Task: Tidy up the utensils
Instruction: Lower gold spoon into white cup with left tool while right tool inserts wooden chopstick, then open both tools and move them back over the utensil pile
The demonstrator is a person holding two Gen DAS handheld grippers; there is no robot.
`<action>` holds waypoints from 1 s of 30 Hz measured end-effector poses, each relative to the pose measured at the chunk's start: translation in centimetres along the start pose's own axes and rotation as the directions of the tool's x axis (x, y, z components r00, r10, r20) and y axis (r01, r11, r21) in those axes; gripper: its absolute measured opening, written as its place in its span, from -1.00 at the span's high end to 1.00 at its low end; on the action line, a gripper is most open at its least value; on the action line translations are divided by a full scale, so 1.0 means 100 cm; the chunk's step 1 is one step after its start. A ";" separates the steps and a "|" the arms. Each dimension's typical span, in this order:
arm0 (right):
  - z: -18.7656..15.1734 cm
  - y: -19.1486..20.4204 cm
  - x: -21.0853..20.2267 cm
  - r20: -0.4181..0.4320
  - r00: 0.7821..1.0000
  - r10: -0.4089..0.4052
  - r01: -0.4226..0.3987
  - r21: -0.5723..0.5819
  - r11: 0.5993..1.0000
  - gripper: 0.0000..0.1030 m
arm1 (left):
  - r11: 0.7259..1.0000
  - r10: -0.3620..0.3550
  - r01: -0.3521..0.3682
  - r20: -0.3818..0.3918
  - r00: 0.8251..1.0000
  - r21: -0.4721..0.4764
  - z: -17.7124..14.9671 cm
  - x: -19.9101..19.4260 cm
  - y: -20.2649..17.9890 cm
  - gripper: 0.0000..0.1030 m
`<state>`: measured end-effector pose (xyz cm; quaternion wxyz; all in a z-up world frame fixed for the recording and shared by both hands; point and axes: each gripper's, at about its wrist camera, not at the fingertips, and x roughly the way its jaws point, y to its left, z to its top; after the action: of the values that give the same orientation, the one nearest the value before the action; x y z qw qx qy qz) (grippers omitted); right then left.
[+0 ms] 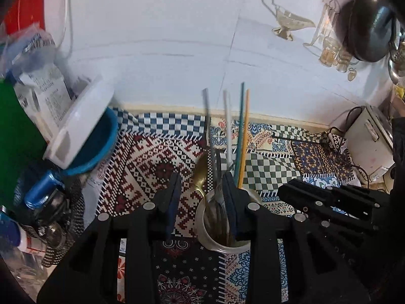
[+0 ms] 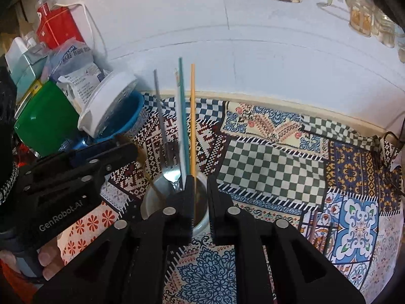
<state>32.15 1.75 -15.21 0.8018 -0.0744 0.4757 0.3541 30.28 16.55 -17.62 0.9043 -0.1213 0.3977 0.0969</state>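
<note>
**Both tongs open at the cup; utensils stand inside**

Left tongs: released, fingers apart, holding nothing. The right-hand pad sits at the cup's rim; whether it touches the fork handle beside it, cannot tell. Right tongs: also released, jaws spread over the cup mouth, the yellow chopstick running up just beside the left finger, apparently not pinched.

The cup is pale, glazed, upright on the patterned cloth. In it: a steel fork tines up, a brass-coloured spoon, and four thin sticks — grey, white, teal, and the yellow one.

Handling, as judged: chopsticks light, stiff, smooth, likely to swivel or slip if nipped near the tip; better taken low on the shaft, just above the rim. Fork and spoon heavier, hard, slick metal; grip the flat of the handle. The cup looks breakable and top-heavy with long sticks leaning in it, so a sideways pull could tip it.

To the left, well apart: a green cup, a blue bowl with a white lid, bags, a red tin.
</note>
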 end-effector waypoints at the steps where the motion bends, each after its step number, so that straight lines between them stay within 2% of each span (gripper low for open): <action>1: 0.000 -0.001 -0.005 0.009 1.000 -0.004 0.004 -0.004 1.000 0.73 | 1.000 0.002 -0.002 0.007 1.000 0.005 0.001 -0.003 -0.001 0.39; 9: 0.001 -0.006 -0.049 0.107 0.994 -0.023 0.026 -0.030 0.999 0.54 | 0.999 0.018 -0.021 0.083 0.996 0.037 0.001 -0.039 -0.022 0.36; 11: -0.001 -0.009 -0.065 0.141 0.990 -0.028 0.034 -0.038 0.999 0.40 | 0.999 0.014 -0.018 0.100 0.995 0.043 0.001 -0.048 -0.030 0.34; 13: -0.003 -0.015 -0.080 0.173 0.984 -0.033 0.039 -0.032 0.999 0.11 | 0.999 0.005 -0.011 0.118 0.993 0.049 0.001 -0.057 -0.040 0.31; 16: -0.007 -0.027 -0.102 0.220 0.974 -0.055 0.061 -0.020 0.998 -0.04 | 0.998 -0.010 0.001 0.136 0.991 0.066 0.000 -0.067 -0.055 0.22; 19: -0.013 -0.038 -0.118 0.243 0.967 -0.079 0.084 -0.010 0.996 -0.09 | 0.996 -0.021 0.008 0.148 0.989 0.089 -0.004 -0.072 -0.073 0.17; 26: -0.033 -0.067 -0.143 0.266 0.955 -0.134 0.133 0.021 0.991 -0.25 | 0.992 -0.064 0.048 0.136 0.989 0.117 -0.020 -0.073 -0.112 0.11; 30: -0.050 -0.090 -0.147 0.238 0.958 -0.160 0.153 0.049 0.987 -0.33 | 0.990 -0.077 0.065 0.094 0.993 0.126 -0.034 -0.060 -0.133 0.07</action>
<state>29.95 -14.51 -7.86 0.8800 -0.0562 0.3728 0.2889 27.59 2.45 -13.50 0.9315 -0.0746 0.3530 0.0460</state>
